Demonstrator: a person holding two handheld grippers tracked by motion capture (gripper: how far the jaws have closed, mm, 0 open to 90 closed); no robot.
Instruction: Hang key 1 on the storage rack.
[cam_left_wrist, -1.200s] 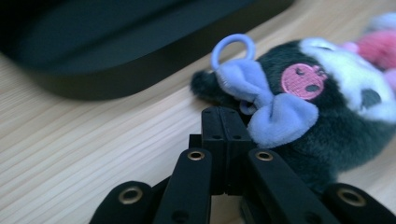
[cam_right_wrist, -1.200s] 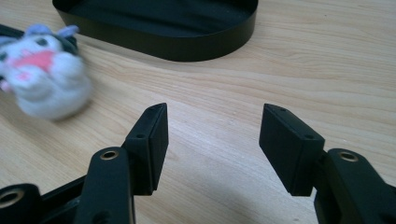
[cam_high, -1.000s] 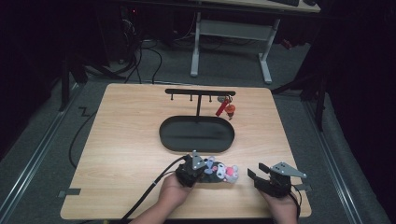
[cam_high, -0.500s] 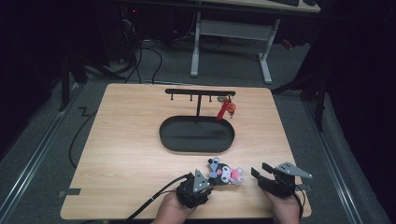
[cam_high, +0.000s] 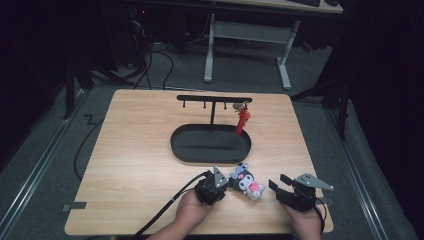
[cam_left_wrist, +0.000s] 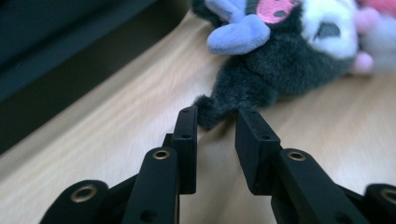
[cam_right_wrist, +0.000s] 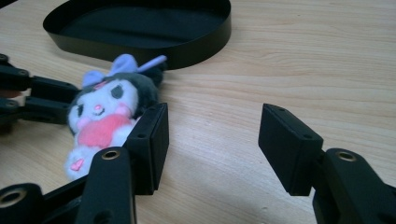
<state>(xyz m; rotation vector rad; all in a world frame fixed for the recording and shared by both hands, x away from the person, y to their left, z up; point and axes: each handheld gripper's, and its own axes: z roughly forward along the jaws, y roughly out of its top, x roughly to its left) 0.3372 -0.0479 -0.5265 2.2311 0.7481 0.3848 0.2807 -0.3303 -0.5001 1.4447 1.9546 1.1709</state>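
A small plush toy (cam_high: 246, 181), black and white with a pink body and lilac bow, lies on the wooden table (cam_high: 130, 165) near its front edge. My left gripper (cam_high: 227, 186) points at it from the left. In the left gripper view a black furry tip of the plush toy (cam_left_wrist: 280, 65) lies between the jaws of my left gripper (cam_left_wrist: 215, 116). They have just been closing but stand apart and do not pinch it. My right gripper (cam_high: 278, 183) rests just right of the toy, open. In the right gripper view my right gripper (cam_right_wrist: 212, 119) has bare wood between its jaws, with the plush toy (cam_right_wrist: 105, 116) to its left.
A black oval tray (cam_high: 180, 147) sits mid-table, its wall (cam_right_wrist: 201, 42) just beyond the toy. Behind it stands a black hook rack (cam_high: 214, 98) with a red keychain (cam_high: 242, 121) hanging at its right end. The left gripper's cable (cam_high: 165, 210) trails off the front edge.
The left gripper let go of the plush toy, drew back toward the person, then came forward to it again with its jaws apart. The toy shifted slightly right. The right gripper stayed put.
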